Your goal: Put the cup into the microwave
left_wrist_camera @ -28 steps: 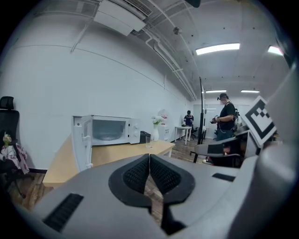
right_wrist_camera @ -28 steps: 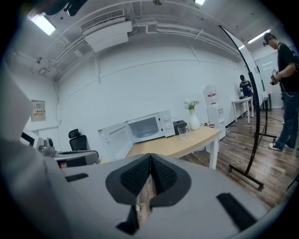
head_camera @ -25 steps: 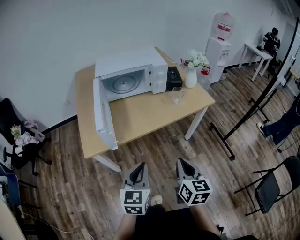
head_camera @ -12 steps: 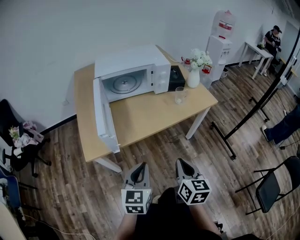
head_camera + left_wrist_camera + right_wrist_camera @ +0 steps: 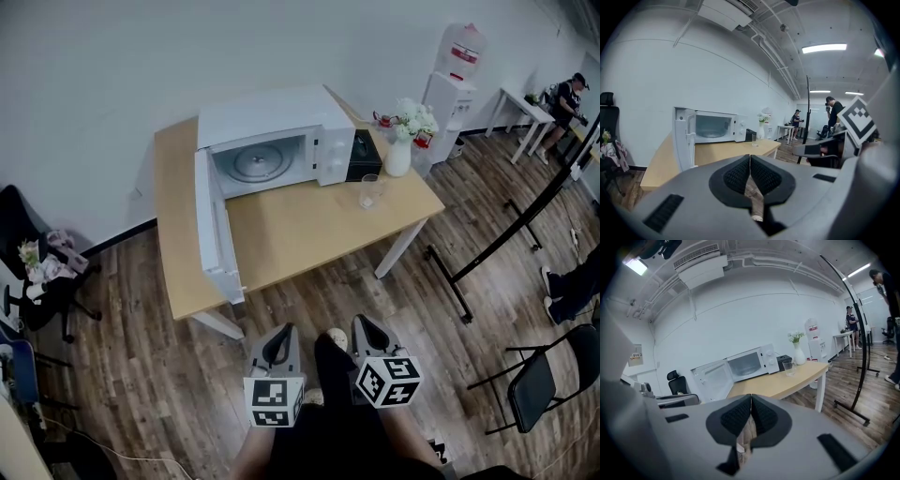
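A clear glass cup (image 5: 370, 191) stands on the wooden table (image 5: 291, 230), to the right of the white microwave (image 5: 281, 141) and a little in front of it. The microwave's door (image 5: 212, 228) hangs wide open toward me, showing the glass turntable inside. The cup (image 5: 788, 366) and the microwave (image 5: 751, 363) also show in the right gripper view, and in the left gripper view I see the microwave (image 5: 712, 126) and the cup (image 5: 753, 139). My left gripper (image 5: 277, 332) and right gripper (image 5: 366, 325) are side by side above the floor, well short of the table, both shut and empty.
A white vase of flowers (image 5: 400, 150) and a black box (image 5: 362, 156) stand behind the cup. A water dispenser (image 5: 452, 84) is by the wall. A black stand (image 5: 497, 246) and a folding chair (image 5: 539, 375) are on the right, an office chair (image 5: 33, 281) on the left. A person (image 5: 568, 96) is far off.
The table and microwave have shifted slightly right and nearer in the head view as I step forward. Both grippers stay shut and side by side.
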A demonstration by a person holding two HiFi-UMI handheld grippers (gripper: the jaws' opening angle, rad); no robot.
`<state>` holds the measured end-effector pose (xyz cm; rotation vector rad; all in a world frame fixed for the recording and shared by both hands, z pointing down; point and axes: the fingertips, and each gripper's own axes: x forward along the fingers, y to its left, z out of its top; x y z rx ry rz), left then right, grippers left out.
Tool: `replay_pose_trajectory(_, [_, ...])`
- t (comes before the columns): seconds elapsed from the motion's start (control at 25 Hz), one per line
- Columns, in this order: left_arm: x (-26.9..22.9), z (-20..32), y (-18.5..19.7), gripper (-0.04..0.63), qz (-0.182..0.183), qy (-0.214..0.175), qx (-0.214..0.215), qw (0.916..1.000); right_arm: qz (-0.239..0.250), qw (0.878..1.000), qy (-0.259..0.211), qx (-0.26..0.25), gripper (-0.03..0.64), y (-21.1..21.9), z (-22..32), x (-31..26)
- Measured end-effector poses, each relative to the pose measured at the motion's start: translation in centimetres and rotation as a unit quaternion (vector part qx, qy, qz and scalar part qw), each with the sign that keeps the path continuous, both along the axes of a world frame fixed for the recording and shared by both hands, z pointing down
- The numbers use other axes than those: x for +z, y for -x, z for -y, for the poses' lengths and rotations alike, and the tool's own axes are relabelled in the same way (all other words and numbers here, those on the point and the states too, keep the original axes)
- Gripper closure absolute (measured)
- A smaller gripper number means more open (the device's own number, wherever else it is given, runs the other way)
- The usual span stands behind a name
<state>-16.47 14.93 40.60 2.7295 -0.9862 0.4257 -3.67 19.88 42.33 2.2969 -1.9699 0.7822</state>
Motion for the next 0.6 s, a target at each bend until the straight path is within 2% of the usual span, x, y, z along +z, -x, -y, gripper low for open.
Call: replay_pose_trajectory(0.6, [0.8, 4.0, -3.6, 0.589, 0.005, -0.008, -0.006, 0.9999, 0.025, 1.000, -0.007, 0.007, 0.623, -4.0, 3.7, 0.9])
